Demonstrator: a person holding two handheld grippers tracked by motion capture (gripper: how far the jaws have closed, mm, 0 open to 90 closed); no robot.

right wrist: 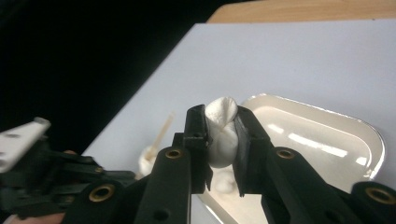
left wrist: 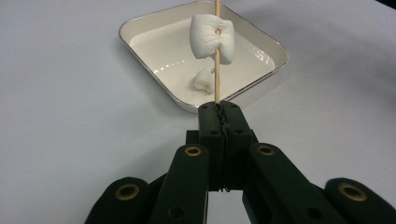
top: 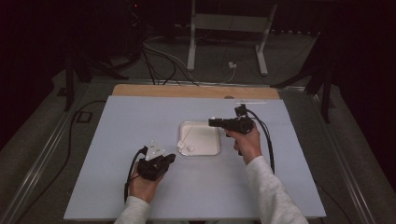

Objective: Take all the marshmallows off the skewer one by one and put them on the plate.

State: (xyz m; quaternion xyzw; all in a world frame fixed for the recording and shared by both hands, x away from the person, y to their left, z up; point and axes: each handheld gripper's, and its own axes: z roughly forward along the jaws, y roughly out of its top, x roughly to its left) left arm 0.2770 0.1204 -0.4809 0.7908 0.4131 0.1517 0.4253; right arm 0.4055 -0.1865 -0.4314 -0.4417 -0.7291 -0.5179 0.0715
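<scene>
So there's this big pale blue surface (top: 140,186) taking up most of the room, and a person is sitting at it working a tool in each hand. Sitting in the middle of it is a white tray (top: 215,149) with one loose marshmallow (left wrist: 204,80) lying inside, close to the near-left corner as the high view has it. The left tool (left wrist: 219,108) is resting low on the surface just left of the tray, jaws clamped tight on the bottom end of a thin wooden skewer (left wrist: 216,70), which is poking up over the tray with one marshmallow already threaded (left wrist: 212,38) on it. The right tool (right wrist: 220,140) is hovering over the tray's far right side, squeezing a second marshmallow (right wrist: 222,128) between its jaws, and you can see it bulging out above them. I'm guessing the job right now is getting that one onto the stick. To do it well, I'd say the left hand should be holding the skewer dead steady while the right is lining the marshmallow's centre up with the tip and pushing straight down the stick, not at an angle, or it'll tear out the side. Going easy on the squeeze matters too, since a squashed marshmallow is a thinner target.
</scene>
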